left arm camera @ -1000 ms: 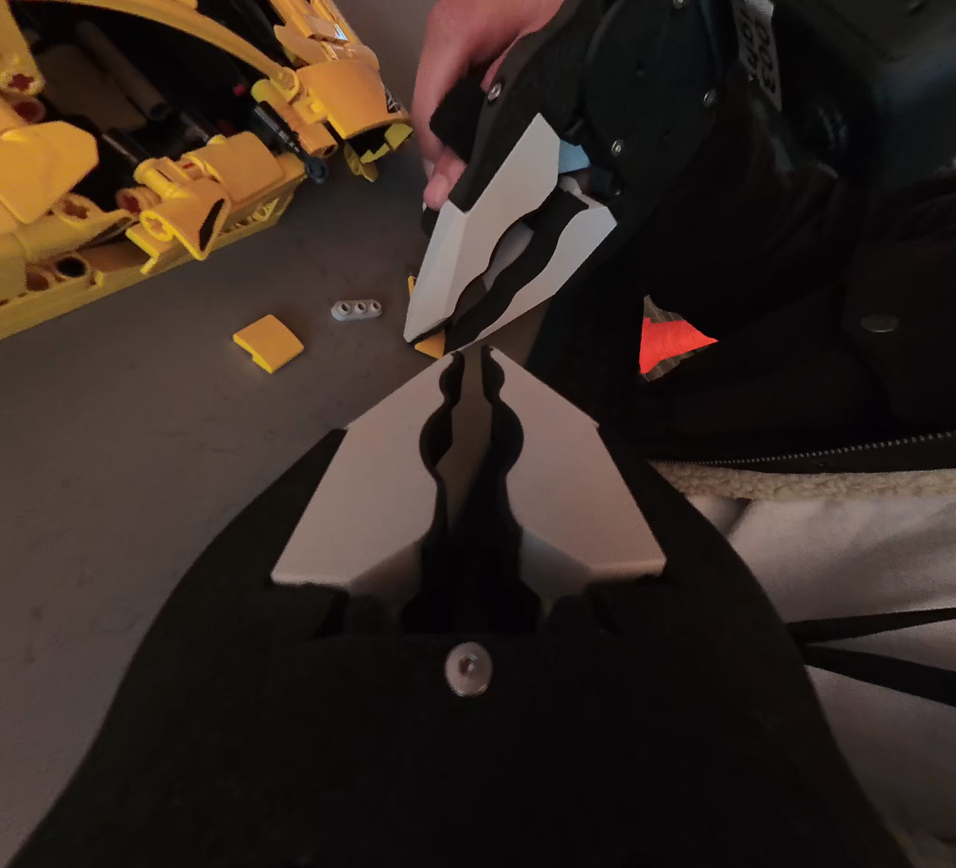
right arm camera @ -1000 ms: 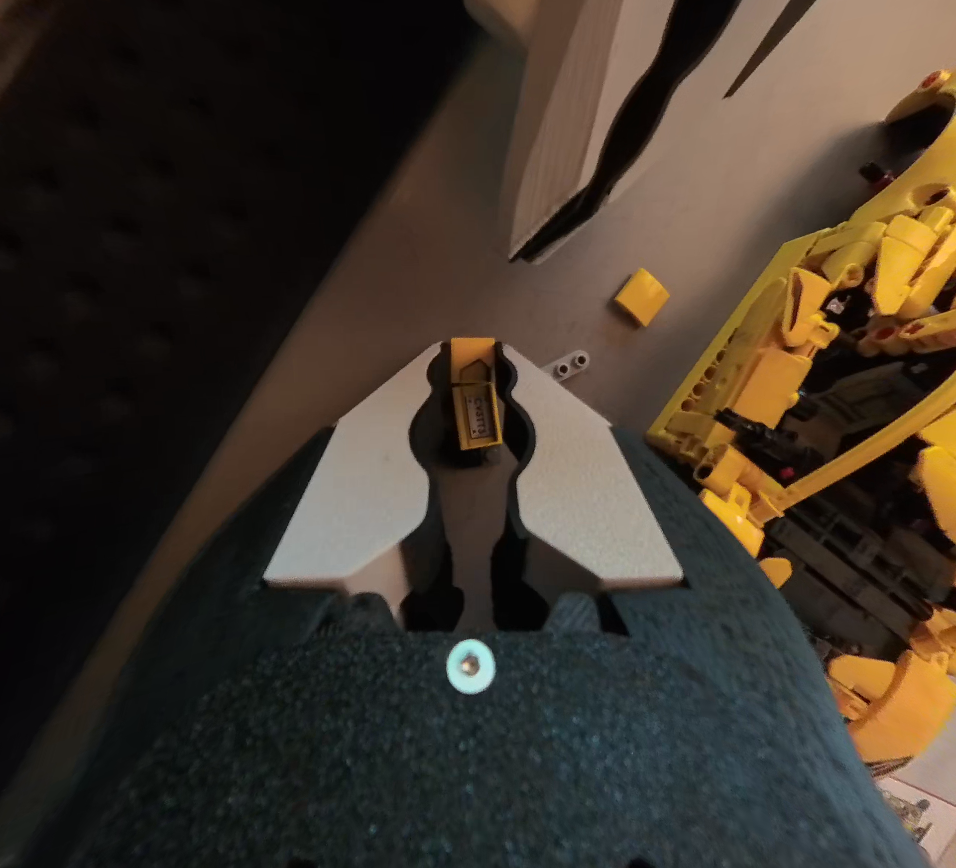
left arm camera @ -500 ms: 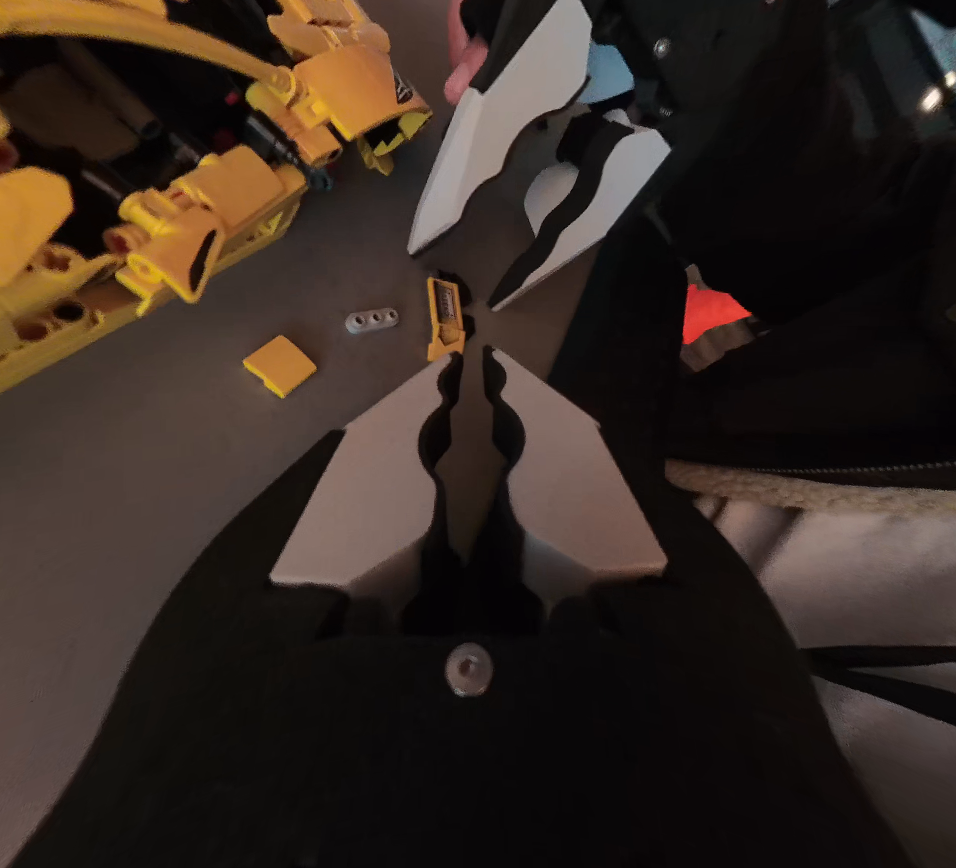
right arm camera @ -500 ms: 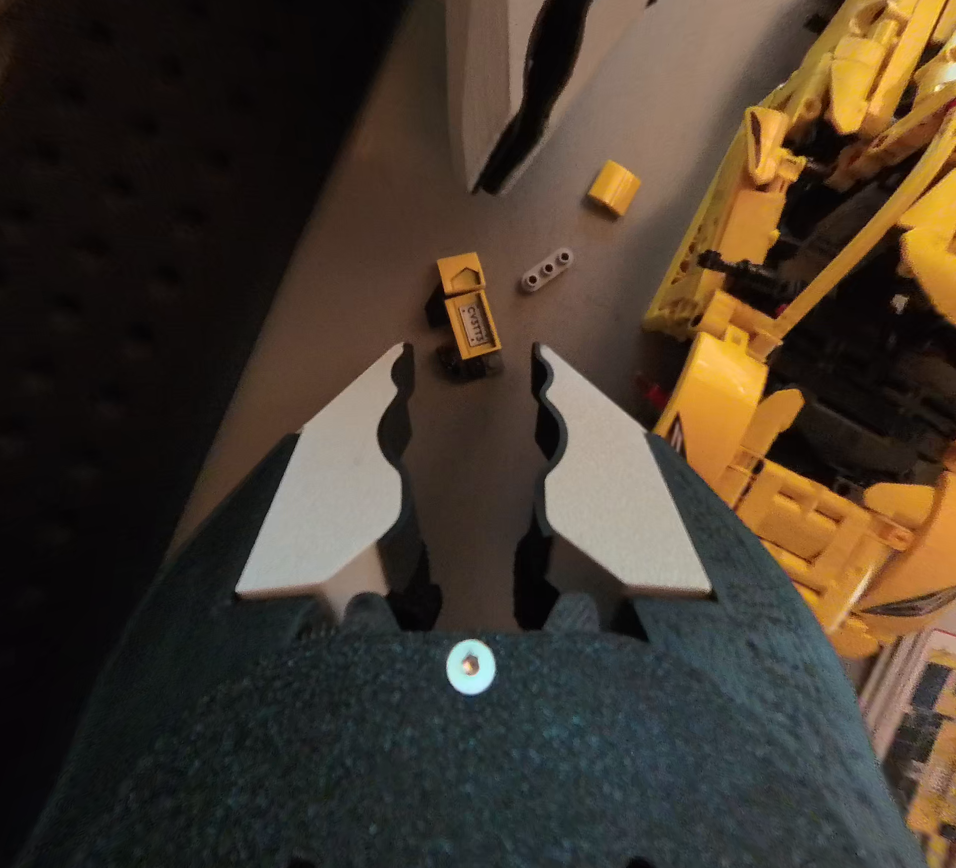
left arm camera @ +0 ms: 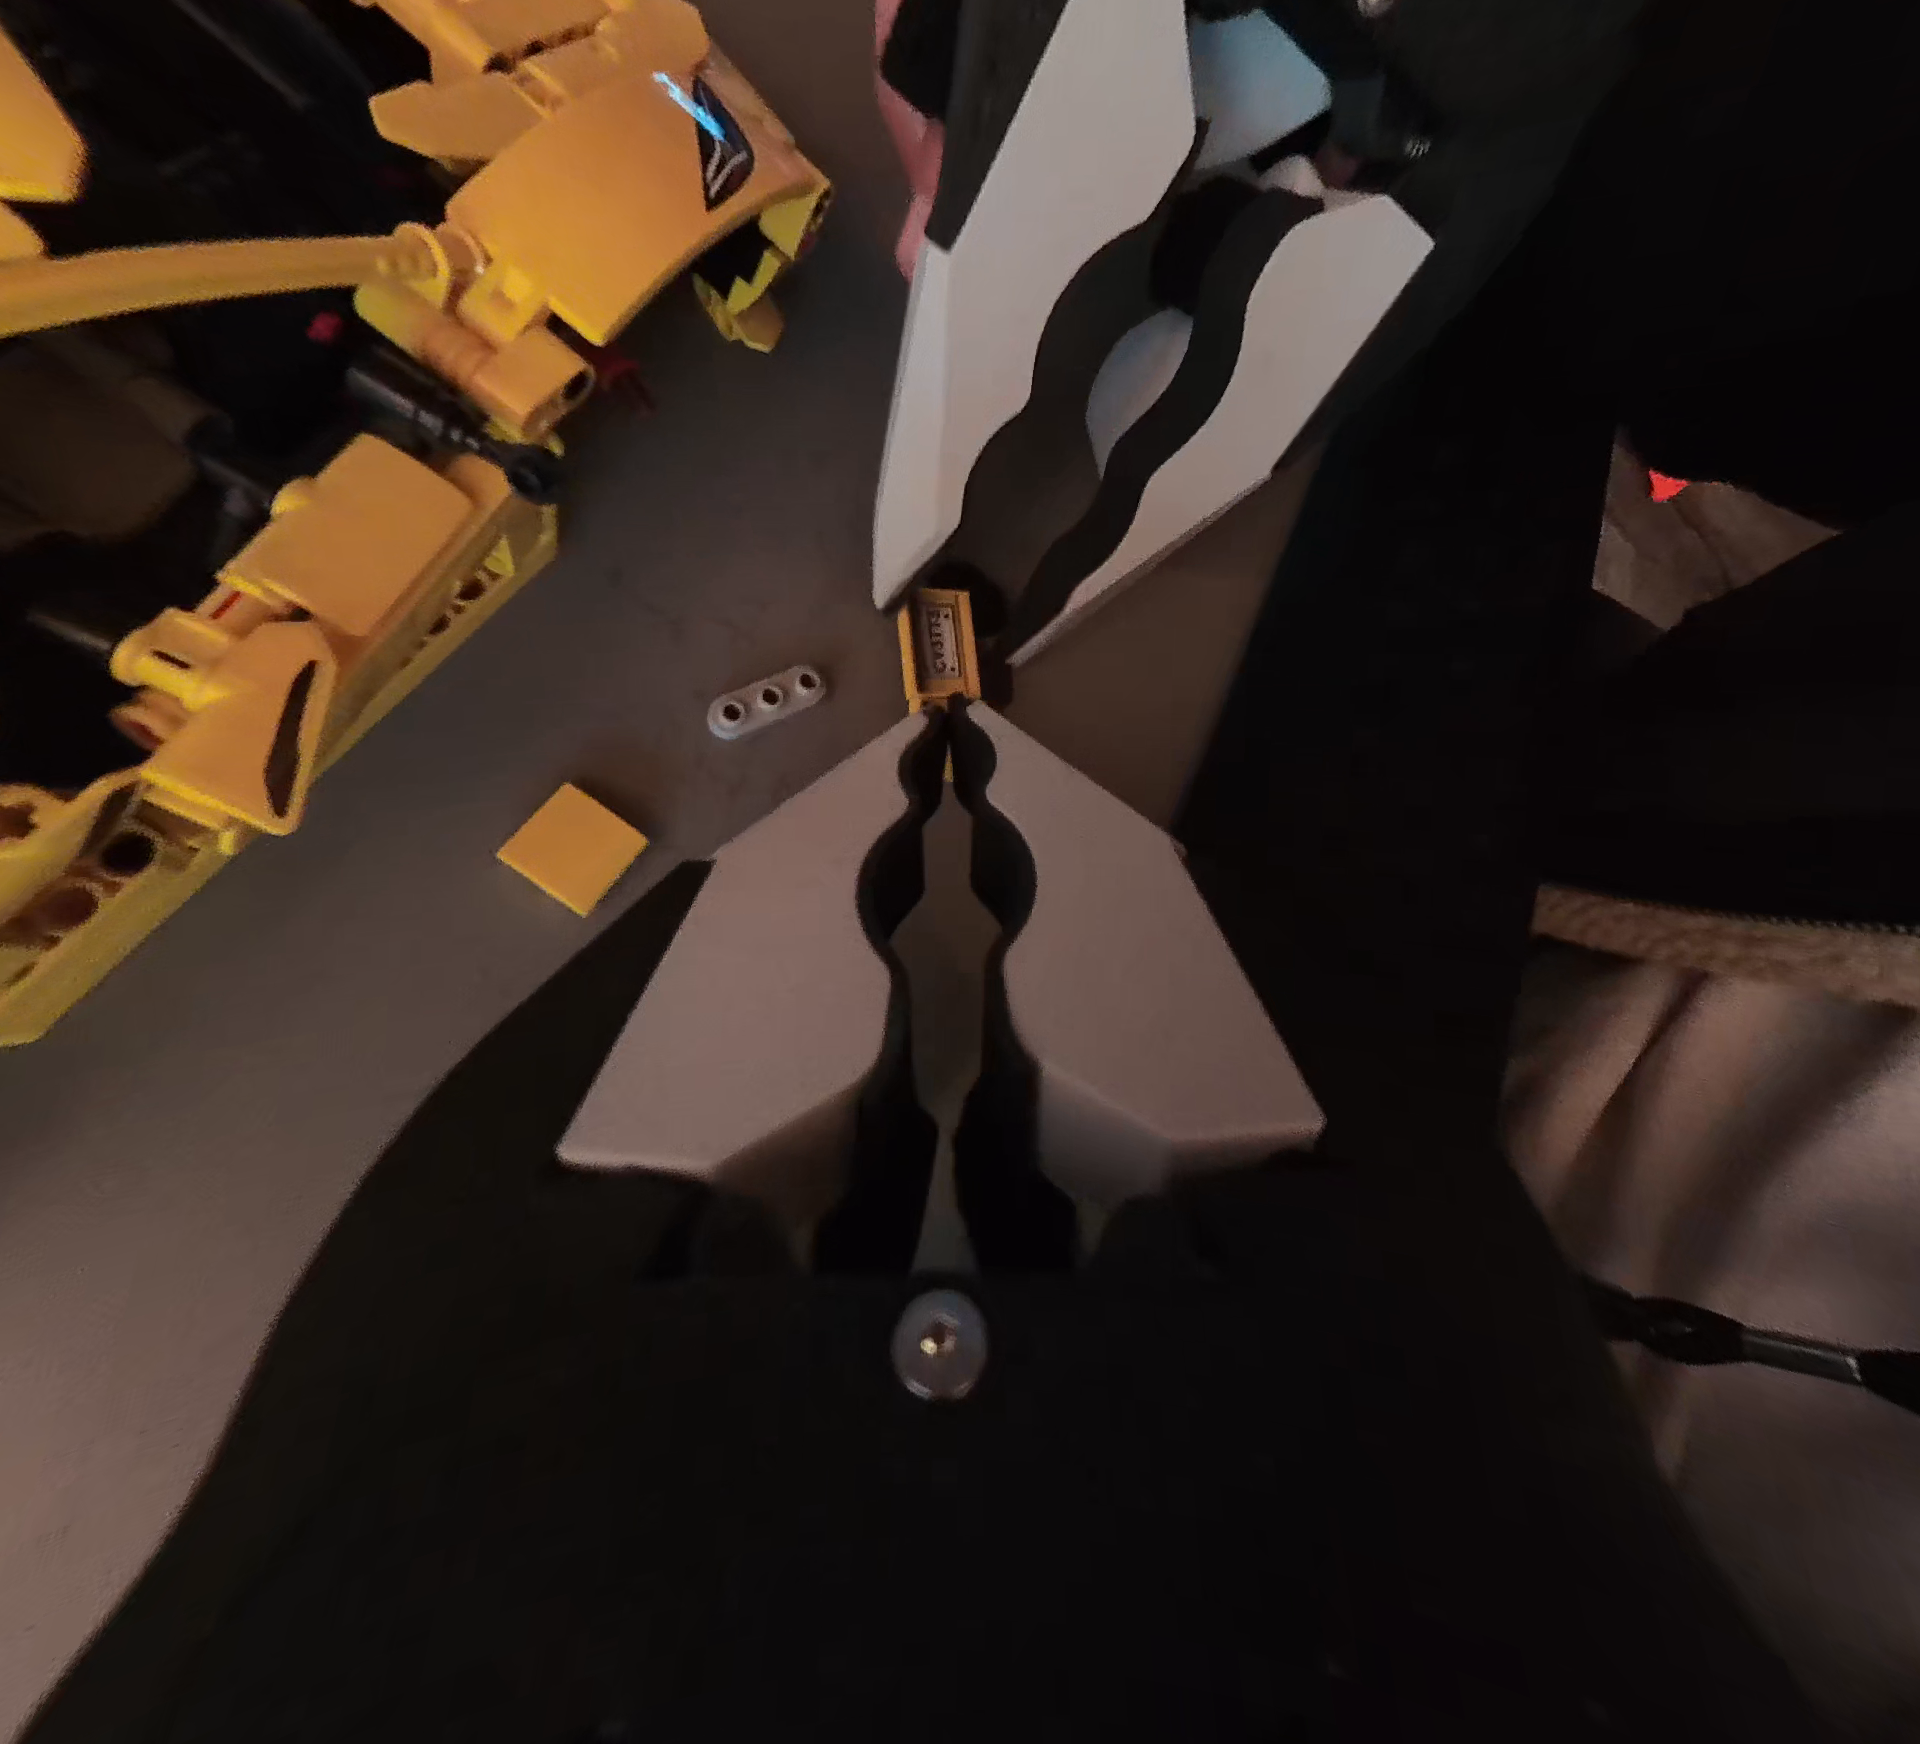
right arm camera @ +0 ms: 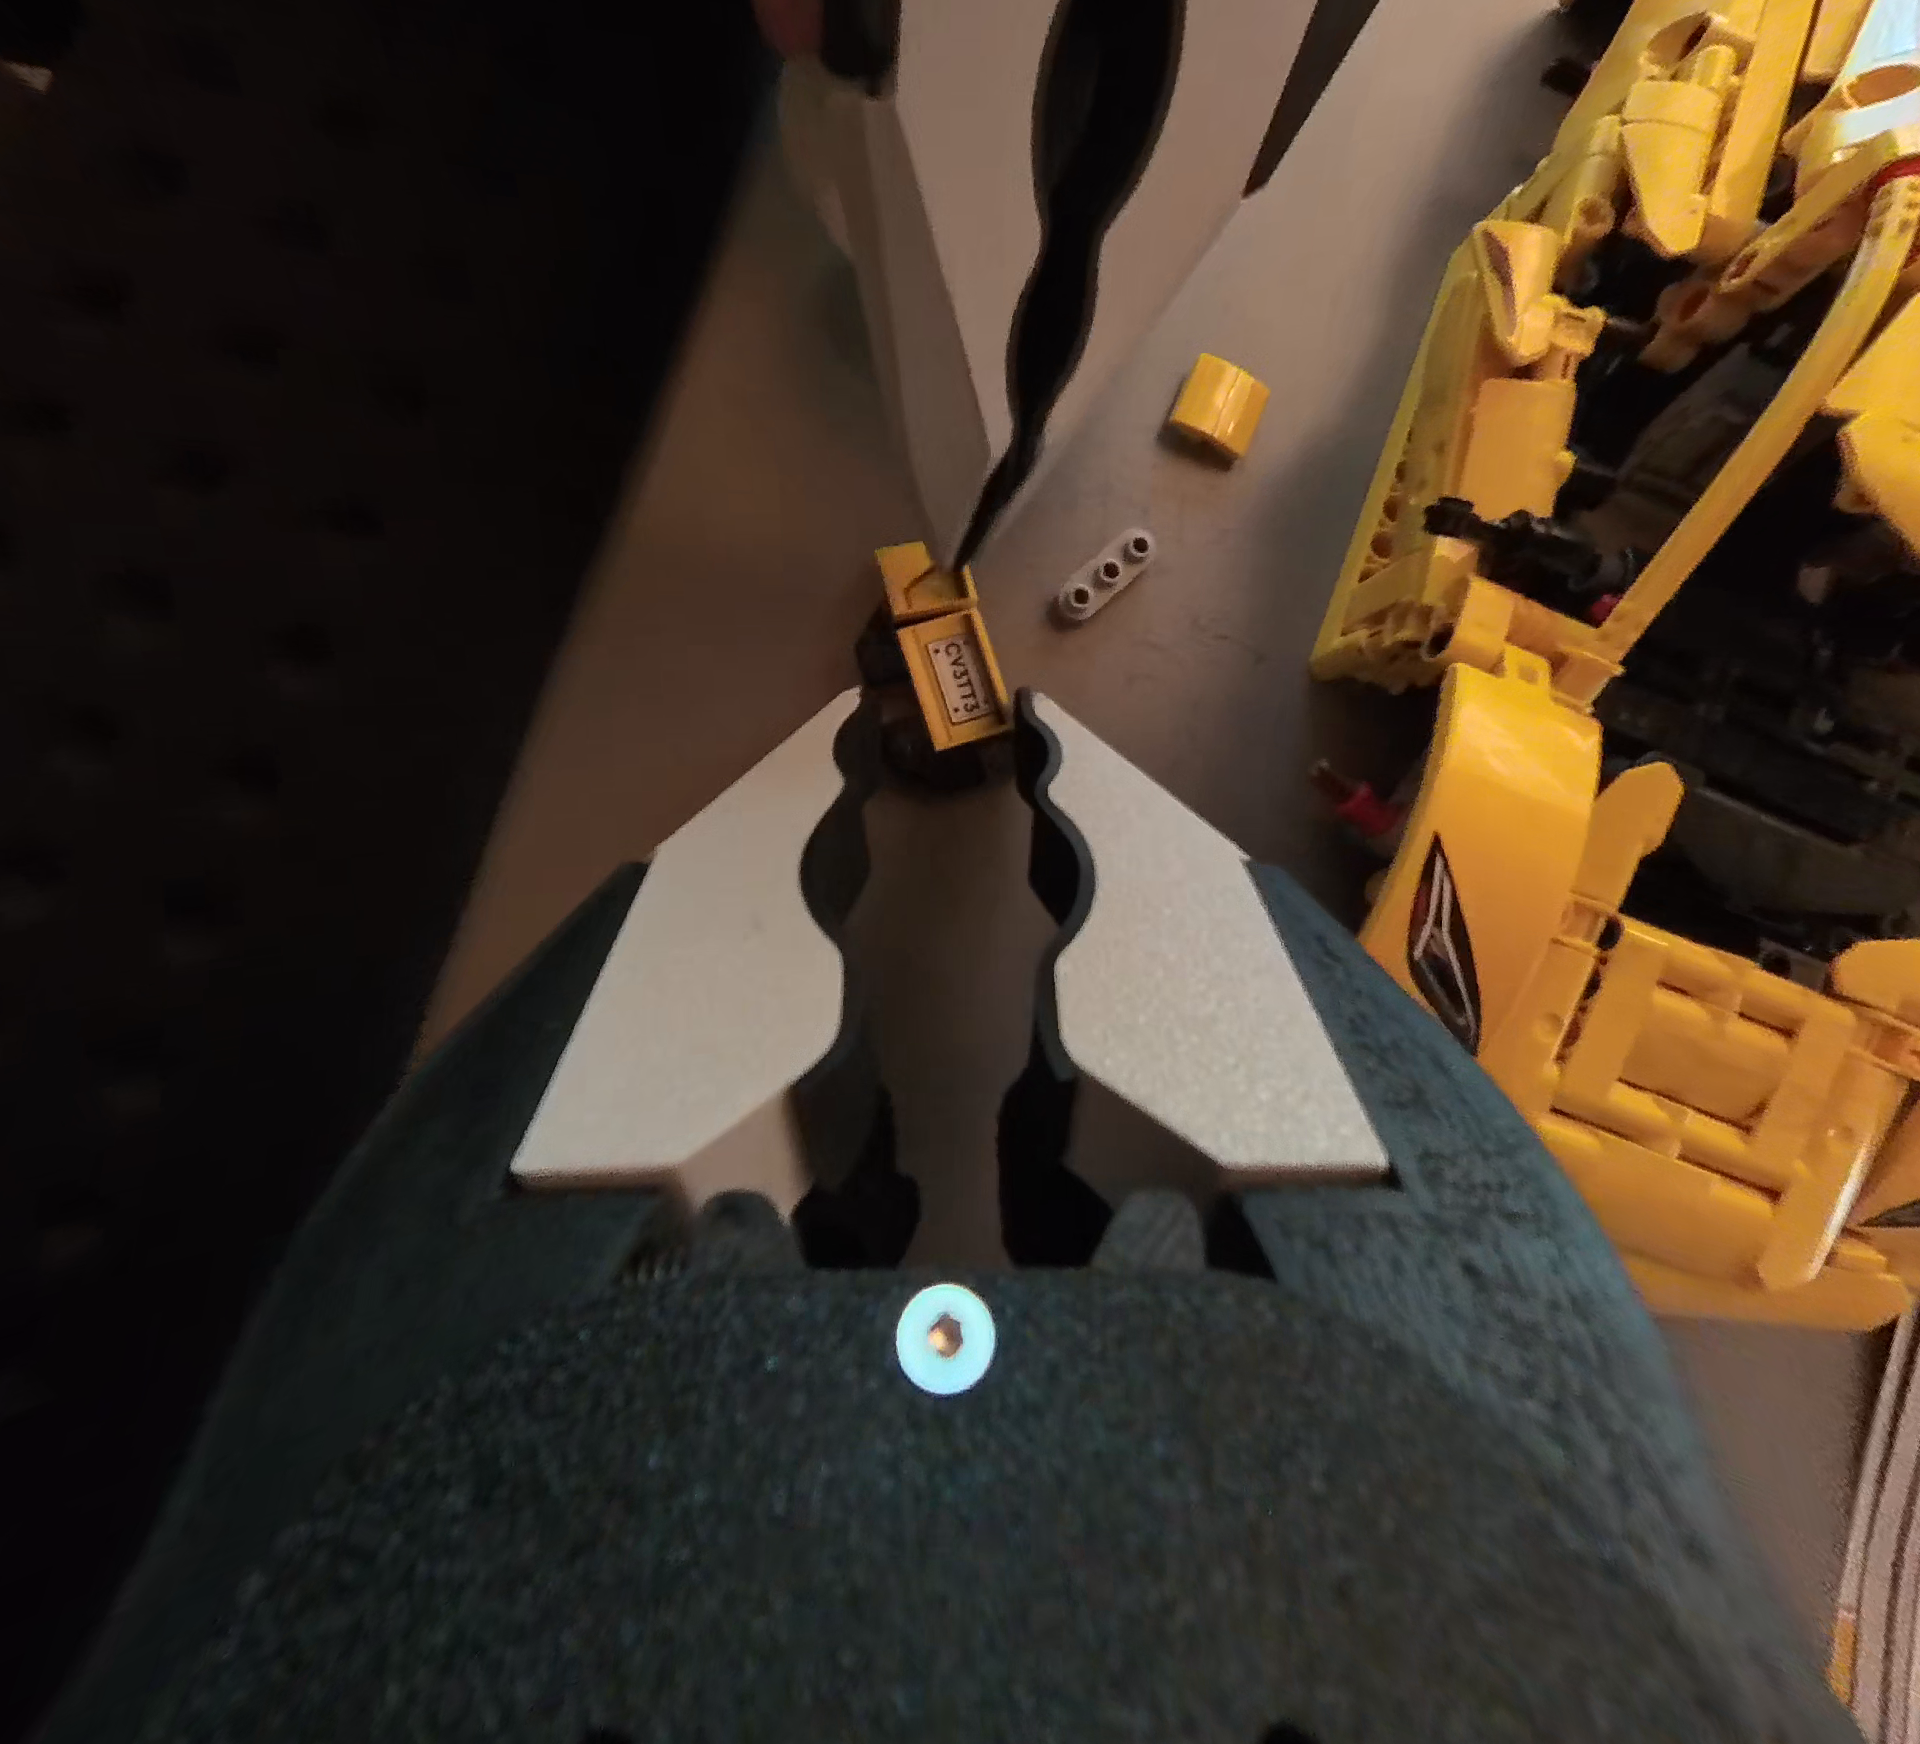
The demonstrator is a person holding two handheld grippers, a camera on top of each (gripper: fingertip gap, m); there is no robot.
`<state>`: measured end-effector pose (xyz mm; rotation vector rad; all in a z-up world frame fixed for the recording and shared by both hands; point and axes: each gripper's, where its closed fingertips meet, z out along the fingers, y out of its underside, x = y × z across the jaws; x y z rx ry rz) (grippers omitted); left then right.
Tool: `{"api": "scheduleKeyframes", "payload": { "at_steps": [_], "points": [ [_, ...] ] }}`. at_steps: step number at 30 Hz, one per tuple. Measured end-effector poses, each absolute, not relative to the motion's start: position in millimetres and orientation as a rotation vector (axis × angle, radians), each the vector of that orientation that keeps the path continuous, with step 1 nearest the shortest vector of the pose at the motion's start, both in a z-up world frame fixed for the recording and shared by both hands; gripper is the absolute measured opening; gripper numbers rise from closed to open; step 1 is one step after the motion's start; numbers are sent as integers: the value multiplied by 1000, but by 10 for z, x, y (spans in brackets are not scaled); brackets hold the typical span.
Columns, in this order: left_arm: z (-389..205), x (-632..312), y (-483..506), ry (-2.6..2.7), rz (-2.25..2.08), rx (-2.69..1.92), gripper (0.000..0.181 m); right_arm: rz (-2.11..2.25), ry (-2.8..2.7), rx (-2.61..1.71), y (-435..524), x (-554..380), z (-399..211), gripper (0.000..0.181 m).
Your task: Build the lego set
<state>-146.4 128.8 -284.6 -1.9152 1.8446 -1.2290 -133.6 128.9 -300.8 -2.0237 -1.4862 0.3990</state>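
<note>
Where both jaws meet, the yellow piece (left arm camera: 940, 658) lies by the table edge (right arm camera: 644, 614).

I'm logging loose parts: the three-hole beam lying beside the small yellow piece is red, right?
Not quite. The three-hole beam is light grey, not red, as the right wrist view shows. It does lie beside the small yellow piece.
</note>
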Motion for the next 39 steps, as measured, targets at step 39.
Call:
{"api": "scheduleKeyframes", "payload": {
  "at_steps": [39],
  "points": [
    [-2938,-1411,1201,2139,-973,-2107,0,538,-1361,-1998,1213,-1373,-3014,25]
  ]
}}
